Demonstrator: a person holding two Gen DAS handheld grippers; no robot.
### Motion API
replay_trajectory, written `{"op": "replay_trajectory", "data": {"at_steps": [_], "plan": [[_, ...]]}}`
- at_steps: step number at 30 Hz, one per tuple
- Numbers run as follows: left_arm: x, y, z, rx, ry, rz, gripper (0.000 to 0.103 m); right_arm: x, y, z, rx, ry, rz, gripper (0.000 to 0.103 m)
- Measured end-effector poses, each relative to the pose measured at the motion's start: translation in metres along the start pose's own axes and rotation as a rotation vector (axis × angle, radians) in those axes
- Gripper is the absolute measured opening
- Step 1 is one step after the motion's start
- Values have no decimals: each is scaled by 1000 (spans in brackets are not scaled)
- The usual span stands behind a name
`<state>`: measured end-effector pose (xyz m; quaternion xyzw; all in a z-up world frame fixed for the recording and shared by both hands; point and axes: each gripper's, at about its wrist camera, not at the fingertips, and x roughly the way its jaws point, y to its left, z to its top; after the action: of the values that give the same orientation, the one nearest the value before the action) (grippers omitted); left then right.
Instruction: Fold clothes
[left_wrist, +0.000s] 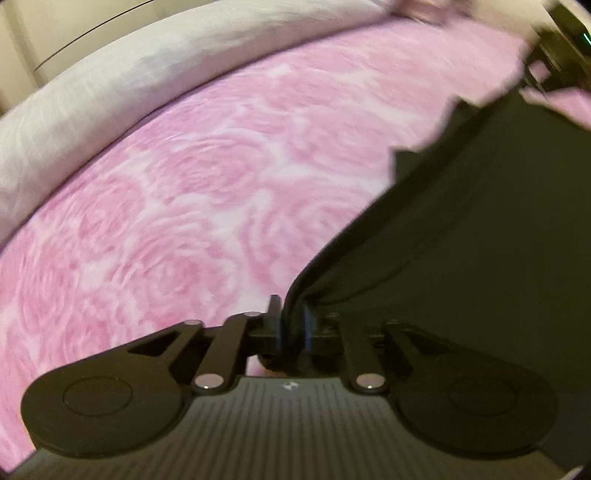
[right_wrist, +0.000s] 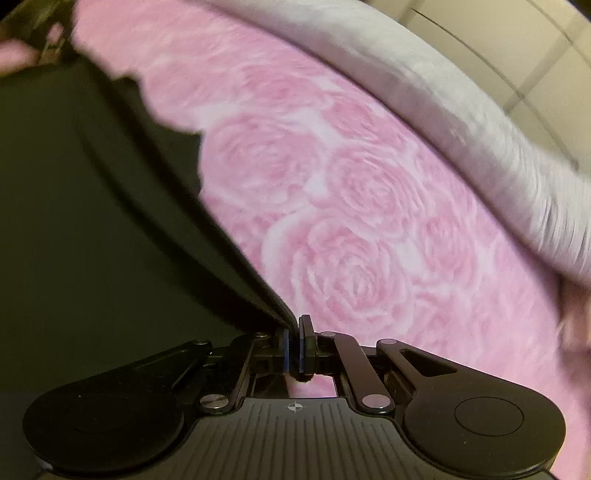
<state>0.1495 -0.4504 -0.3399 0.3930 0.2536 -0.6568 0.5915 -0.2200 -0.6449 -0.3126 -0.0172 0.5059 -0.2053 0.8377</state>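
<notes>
A black garment (left_wrist: 480, 229) hangs stretched above a pink rose-patterned bedspread (left_wrist: 184, 206). My left gripper (left_wrist: 291, 325) is shut on one edge of it, the cloth pinched between the pads. In the right wrist view the same black garment (right_wrist: 92, 221) fills the left side, and my right gripper (right_wrist: 294, 343) is shut on its other edge. The opposite gripper shows blurred at the far corner of each view, the right gripper (left_wrist: 554, 51) at top right and the left gripper (right_wrist: 33, 33) at top left. Both views are motion-blurred.
A pale grey pillow or bolster (left_wrist: 110, 81) runs along the far edge of the bedspread (right_wrist: 351, 206), also seen as the grey bolster (right_wrist: 480, 129). Beyond it stands a cream wall or cabinet (right_wrist: 535, 55).
</notes>
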Motion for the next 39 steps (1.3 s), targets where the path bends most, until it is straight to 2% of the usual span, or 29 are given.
{"op": "replay_trajectory", "data": {"at_steps": [1,3,6,8,10,11,13,16,20,22,24,25,27,29,31,34,39], "plan": [[1,6,1,-44,-9,24,21,1,-8,2,69,3,22,8],[2,17,3,-133,-28,73,14,1,-22,4,200,1,54,13],[0,35,2,-264,-38,70,14,-4,-40,1,381,-21,63,29],[-7,32,0,-258,-42,84,14,-8,-51,-1,502,-37,69,38],[-18,24,-3,-234,-53,93,14,-11,-63,-3,623,-52,75,41],[-23,20,-4,-222,-58,97,14,-15,-64,-4,644,-55,62,41],[-34,12,-7,-198,-69,105,14,-23,-63,-4,651,-59,21,41],[-51,-5,-15,-167,-83,99,14,-39,-37,-6,579,-65,27,42],[-77,-39,-38,-150,-84,41,18,-65,26,-20,430,-87,50,43],[-90,-53,-53,-168,-79,13,23,-81,61,-33,358,-106,47,43],[-102,-65,-68,-219,-87,-19,32,-95,90,-49,314,-123,41,45],[-105,-69,-75,-236,-84,-33,33,-102,105,-57,292,-131,38,46],[-105,-81,-88,-248,-64,-25,33,-114,130,-75,270,-139,36,47],[-101,-92,-101,-245,-34,-4,33,-122,143,-94,302,-134,48,48],[-99,-97,-111,-234,-48,19,34,-124,148,-115,363,-126,64,49],[-111,-99,-113,-249,-44,53,34,-134,150,-137,426,-104,23,49],[-147,-128,-122,-63,-63,180,33,-168,165,-152,412,-115,-55,50]]}}
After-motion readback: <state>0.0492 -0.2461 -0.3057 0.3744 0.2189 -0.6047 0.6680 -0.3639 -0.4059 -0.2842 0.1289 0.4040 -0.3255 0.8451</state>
